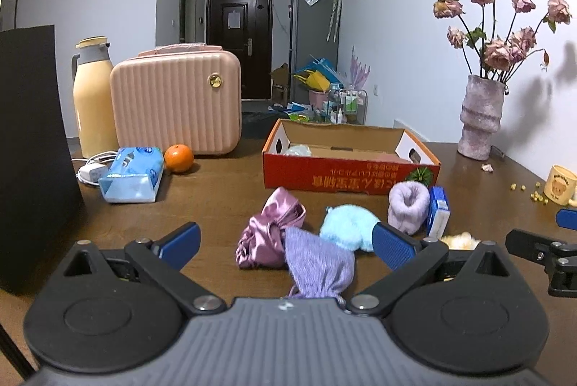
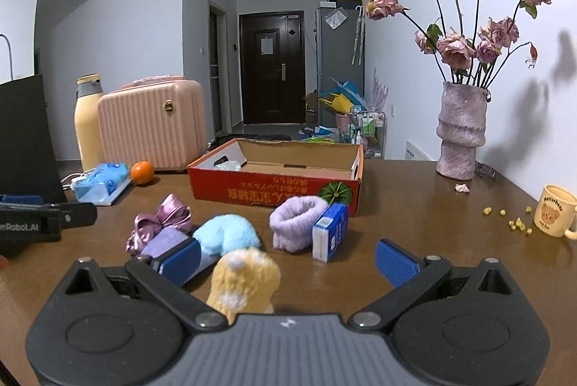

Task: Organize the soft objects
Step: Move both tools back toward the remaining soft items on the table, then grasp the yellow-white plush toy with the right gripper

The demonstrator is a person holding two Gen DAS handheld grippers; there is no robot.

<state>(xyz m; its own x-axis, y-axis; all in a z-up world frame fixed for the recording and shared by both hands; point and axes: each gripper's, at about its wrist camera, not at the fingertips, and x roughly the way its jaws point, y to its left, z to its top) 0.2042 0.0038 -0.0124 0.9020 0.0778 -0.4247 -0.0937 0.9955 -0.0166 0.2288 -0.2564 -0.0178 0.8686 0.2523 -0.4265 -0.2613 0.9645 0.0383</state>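
On the brown table lie a shiny pink satin scrunchie [image 1: 268, 233] [image 2: 160, 222], a purple knit pouch [image 1: 319, 265] [image 2: 164, 242], a fluffy light-blue piece [image 1: 348, 227] [image 2: 227, 234], a lilac fluffy cuff [image 1: 409, 205] [image 2: 297, 223] and a yellow knit item [image 2: 245, 279] [image 1: 459, 240]. My left gripper [image 1: 286, 247] is open around the purple pouch and the scrunchie. My right gripper [image 2: 288, 260] is open too, and the yellow item sits between its fingers near the left pad. Behind stands an open red cardboard box [image 1: 351, 173] [image 2: 274, 187].
A small blue carton [image 1: 438, 211] [image 2: 330, 231] leans by the lilac cuff. A pink case [image 1: 176, 101], a thermos [image 1: 90, 97], a tissue pack [image 1: 131, 173], an orange [image 1: 178, 158] and a black box [image 1: 32, 151] fill the left. A vase [image 2: 461, 130] and a mug [image 2: 553, 214] stand right.
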